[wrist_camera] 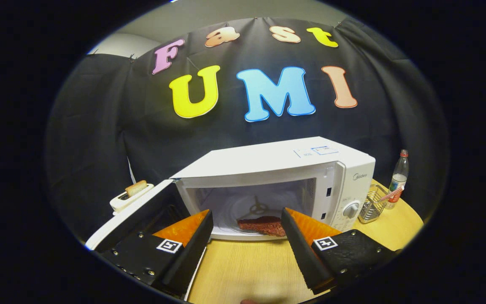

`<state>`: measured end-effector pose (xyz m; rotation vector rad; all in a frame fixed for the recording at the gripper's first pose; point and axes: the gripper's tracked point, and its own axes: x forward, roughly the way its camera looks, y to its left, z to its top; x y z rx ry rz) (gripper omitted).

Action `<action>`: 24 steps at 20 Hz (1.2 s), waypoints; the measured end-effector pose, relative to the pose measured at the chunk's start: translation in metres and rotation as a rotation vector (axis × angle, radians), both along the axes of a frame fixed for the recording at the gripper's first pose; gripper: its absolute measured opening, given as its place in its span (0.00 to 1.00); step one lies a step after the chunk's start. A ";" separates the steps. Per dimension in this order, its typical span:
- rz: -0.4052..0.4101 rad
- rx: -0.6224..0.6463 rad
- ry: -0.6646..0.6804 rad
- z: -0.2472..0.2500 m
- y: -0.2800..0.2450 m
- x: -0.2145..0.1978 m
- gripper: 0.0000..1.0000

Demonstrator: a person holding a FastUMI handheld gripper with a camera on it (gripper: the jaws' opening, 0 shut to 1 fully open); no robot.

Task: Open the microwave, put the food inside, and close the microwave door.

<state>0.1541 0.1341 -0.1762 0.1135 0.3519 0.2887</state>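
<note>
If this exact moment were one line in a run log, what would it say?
door: open | food: inside microwave on glass plate | gripper: open, holding nothing, fingers just outside the opening | left to do: close door

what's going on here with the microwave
A person is working a handheld gripper at a white microwave on a wooden table. The microwave door is swung open to the left, and a reddish-brown piece of food lies inside on the turntable. The gripper's fingers are spread open, holding nothing, just in front of the opening. The door has not yet been closed.
</note>
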 end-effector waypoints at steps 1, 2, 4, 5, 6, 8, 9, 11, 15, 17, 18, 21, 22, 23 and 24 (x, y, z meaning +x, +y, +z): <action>0.001 0.005 -0.012 0.010 0.001 -0.010 0.98; 0.008 0.012 -0.018 0.018 0.004 -0.021 0.98; 0.032 0.029 -0.018 0.030 0.012 -0.043 0.98; 0.044 0.034 -0.022 0.036 0.018 -0.053 0.98; 0.056 0.036 -0.028 0.042 0.022 -0.062 0.98; 0.087 0.038 -0.040 0.050 0.035 -0.086 0.98; 0.108 0.036 -0.047 0.053 0.044 -0.098 0.98; 0.141 0.035 -0.076 0.064 0.059 -0.121 0.98; 0.231 0.068 -0.098 0.082 0.104 -0.166 0.97; 0.277 0.081 -0.106 0.087 0.124 -0.185 0.98; 0.303 0.084 -0.109 0.088 0.135 -0.195 0.98; 0.382 0.090 -0.114 0.089 0.166 -0.223 0.98; 0.411 0.089 -0.115 0.086 0.179 -0.233 0.98; 0.437 0.088 -0.112 0.083 0.188 -0.242 0.98; 0.459 0.086 -0.105 0.079 0.197 -0.251 0.98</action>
